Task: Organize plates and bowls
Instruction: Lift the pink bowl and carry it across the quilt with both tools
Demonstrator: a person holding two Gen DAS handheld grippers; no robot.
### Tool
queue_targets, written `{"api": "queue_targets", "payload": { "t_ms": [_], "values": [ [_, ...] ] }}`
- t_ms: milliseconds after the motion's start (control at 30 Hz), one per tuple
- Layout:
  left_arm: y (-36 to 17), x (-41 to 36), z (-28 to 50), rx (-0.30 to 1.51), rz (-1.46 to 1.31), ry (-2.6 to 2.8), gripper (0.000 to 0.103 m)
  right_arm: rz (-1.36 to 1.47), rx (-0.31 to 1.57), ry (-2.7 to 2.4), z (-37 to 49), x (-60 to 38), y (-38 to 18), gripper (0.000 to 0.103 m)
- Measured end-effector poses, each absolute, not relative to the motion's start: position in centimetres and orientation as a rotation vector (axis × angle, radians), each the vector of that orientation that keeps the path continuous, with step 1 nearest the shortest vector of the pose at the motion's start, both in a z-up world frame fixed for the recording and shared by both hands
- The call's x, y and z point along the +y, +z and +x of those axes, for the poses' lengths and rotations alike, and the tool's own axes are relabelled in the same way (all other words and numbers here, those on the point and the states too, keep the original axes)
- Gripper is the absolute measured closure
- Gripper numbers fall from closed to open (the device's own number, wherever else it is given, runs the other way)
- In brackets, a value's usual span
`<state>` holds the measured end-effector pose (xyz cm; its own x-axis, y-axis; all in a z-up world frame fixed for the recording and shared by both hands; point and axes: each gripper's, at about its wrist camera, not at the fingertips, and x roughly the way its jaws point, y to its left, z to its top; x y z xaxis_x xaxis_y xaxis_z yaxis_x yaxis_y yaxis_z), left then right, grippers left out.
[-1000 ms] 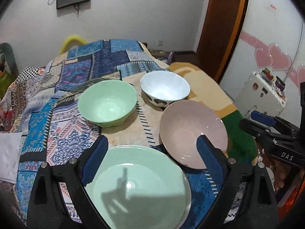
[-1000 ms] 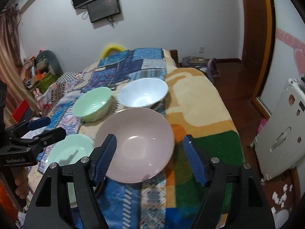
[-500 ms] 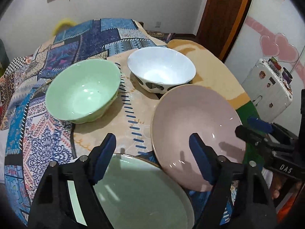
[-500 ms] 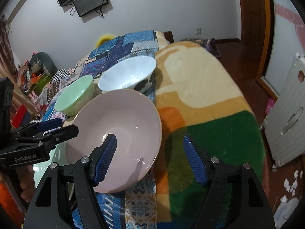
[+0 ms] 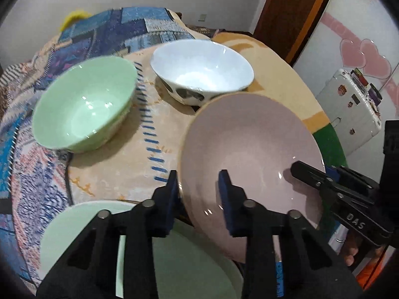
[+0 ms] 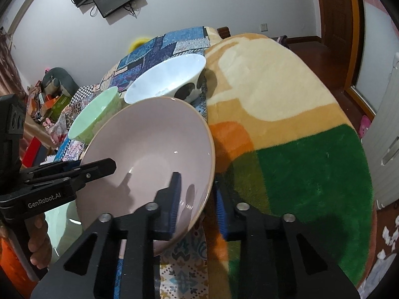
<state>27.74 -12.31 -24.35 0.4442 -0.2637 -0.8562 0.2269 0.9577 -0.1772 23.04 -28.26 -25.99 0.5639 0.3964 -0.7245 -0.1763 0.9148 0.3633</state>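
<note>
A pink plate (image 5: pixel 251 154) (image 6: pixel 152 154) is held on the bed between both grippers. My left gripper (image 5: pixel 199 194) straddles its left rim, fingers narrowed around the edge. My right gripper (image 6: pixel 197 199) straddles its right rim the same way, and shows at the right in the left wrist view (image 5: pixel 324 182). A green plate (image 5: pixel 174 256) lies under the left gripper, partly beneath the pink plate. A green bowl (image 5: pixel 84 107) (image 6: pixel 97 114) and a white bowl (image 5: pixel 202 69) (image 6: pixel 167 79) stand behind.
Everything rests on a bed with a patchwork quilt (image 5: pixel 30 174) and an orange, cream and green blanket (image 6: pixel 286 124). A white case (image 5: pixel 351 109) stands on the floor to the right. A wooden door (image 6: pixel 334 7) is at the back right.
Both grippers moved in onto the pink plate and narrowed their fingers around its opposite rims. The plate now looks tilted, its left edge over the green plate.
</note>
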Motion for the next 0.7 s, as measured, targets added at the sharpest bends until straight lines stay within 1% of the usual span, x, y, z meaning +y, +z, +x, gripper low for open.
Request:
{"api": "queue_targets", "payload": {
  "t_ms": [33, 100, 167, 467, 700],
  "values": [
    [-24.6, -12.3, 27.8, 1.078, -0.049, -0.308, 0.077, 0.262, 0.916, 0.343, 23.1, -28.2, -26.1, 0.085],
    [-24.8, -12.4, 27.9, 1.082, -0.048, -0.299, 0.083, 0.254, 0.915, 0.341, 23.0, -28.0, -26.1, 0.087],
    [-25.0, -12.4, 27.8, 1.081, -0.04, -0.292, 0.085, 0.254, 0.912, 0.34, 23.0, -28.0, -26.1, 0.087],
    [-24.7, -12.8, 27.4, 1.095, -0.028, -0.291, 0.085, 0.28, 0.917, 0.318, 23.1, -28.5, -25.3, 0.087],
    [-23.5, -13.5, 26.4, 1.072, -0.036, -0.32, 0.085, 0.281, 0.9, 0.298, 22.4, -29.1, -24.1, 0.087]
  ]
}}
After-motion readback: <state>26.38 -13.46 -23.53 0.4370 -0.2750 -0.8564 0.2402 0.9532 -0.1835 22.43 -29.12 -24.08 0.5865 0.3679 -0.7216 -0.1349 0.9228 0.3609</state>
